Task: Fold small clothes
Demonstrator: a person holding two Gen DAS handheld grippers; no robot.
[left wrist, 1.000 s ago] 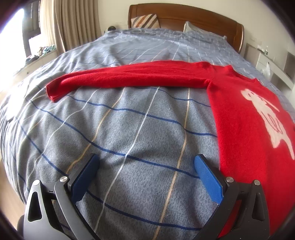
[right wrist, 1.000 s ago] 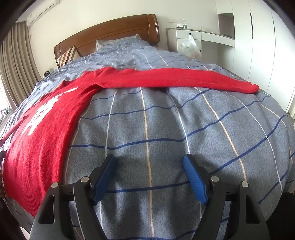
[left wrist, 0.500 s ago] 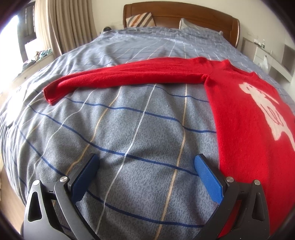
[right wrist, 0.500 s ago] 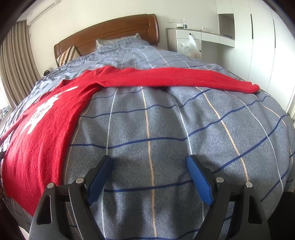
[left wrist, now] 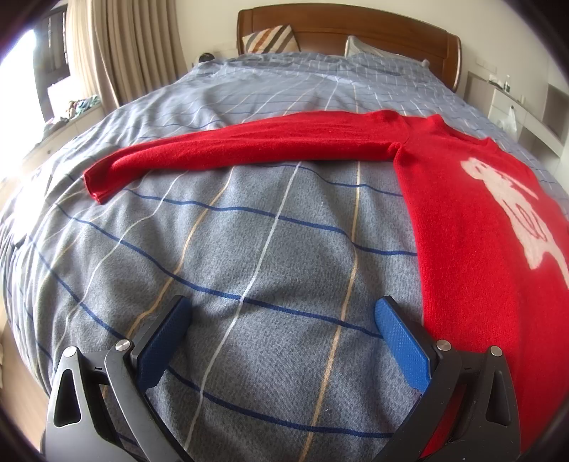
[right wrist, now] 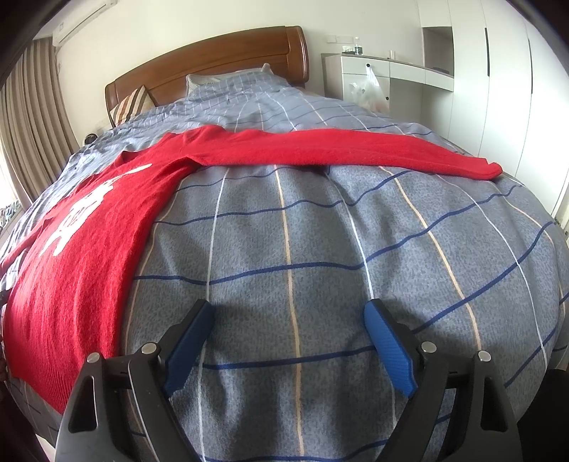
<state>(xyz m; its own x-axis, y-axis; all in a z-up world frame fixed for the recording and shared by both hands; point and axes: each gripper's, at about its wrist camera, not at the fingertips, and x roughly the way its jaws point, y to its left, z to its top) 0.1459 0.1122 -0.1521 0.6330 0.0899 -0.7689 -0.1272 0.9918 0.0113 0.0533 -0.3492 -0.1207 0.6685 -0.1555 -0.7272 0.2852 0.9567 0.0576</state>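
A red sweater (left wrist: 473, 227) with a white figure on its front lies flat on the bed. One sleeve (left wrist: 227, 149) stretches out to the left in the left wrist view. The other sleeve (right wrist: 355, 149) stretches right in the right wrist view, where the sweater body (right wrist: 81, 248) fills the left side. My left gripper (left wrist: 281, 320) stands open over bare bedcover, its right finger beside the sweater's side edge. My right gripper (right wrist: 288, 320) is over bare bedcover to the right of the sweater body; its jaws are opening with nothing between them.
The bed's grey checked cover (left wrist: 270, 248) spreads under everything. A wooden headboard (left wrist: 355, 21) and pillows (right wrist: 227, 80) are at the far end. Curtains (left wrist: 117, 53) hang on the left, white cabinets (right wrist: 480, 89) stand on the right.
The right gripper's fingers have spread a little wider. In the left wrist view the sweater and bed sit slightly differently in the frame; the sweater itself has not moved.
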